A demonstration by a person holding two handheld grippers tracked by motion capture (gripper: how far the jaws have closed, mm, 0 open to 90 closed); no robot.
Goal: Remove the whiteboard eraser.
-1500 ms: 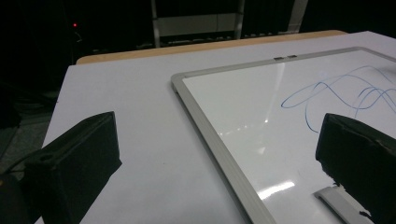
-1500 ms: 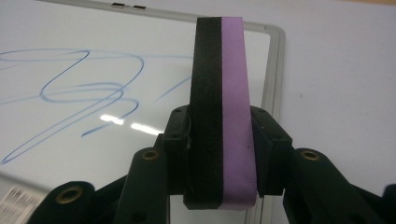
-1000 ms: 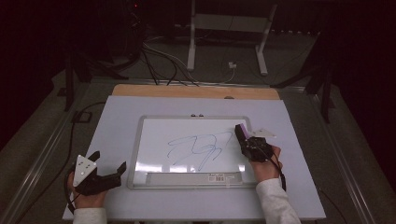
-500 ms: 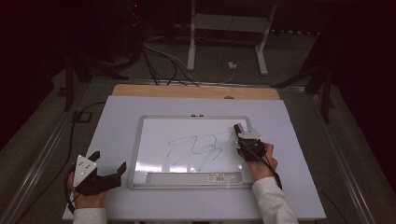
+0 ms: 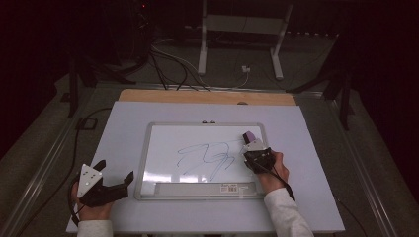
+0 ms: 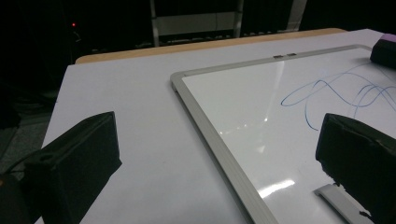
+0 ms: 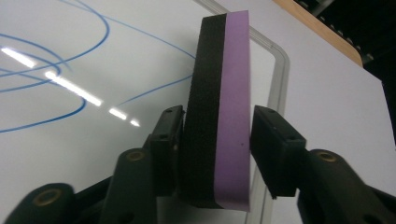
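while our right gripper [image 7: 218, 140] sits low in the right gripper view, its jaws have just been opening around the eraser [image 7: 219, 112]: the left pad looks to touch the black felt side, but a thin gap shows between the right pad and the purple side, so the clamp is loosened. against the earlier high views, this hand has slid a little down and left along the board's right edge, and the eraser now stands on edge at the right end of the whiteboard [image 5: 163, 143], just beside the blue scribble [image 5: 207, 159]. we judge the eraser is being set down or re-gripped, and no wiping of the scribble has begun, since the lines look whole.

lower left in the high view, our left gripper [image 5: 114, 178] rests on the table [image 5: 123, 118] left of the board, unmoved, jaws wide apart with nothing between them.

hard to make out: whether the eraser's lower edge bears on the board, as the jaws hide it. farther up, the room beyond the table is too dark to read, bar a pale stand [image 5: 237, 29] at upper centre.
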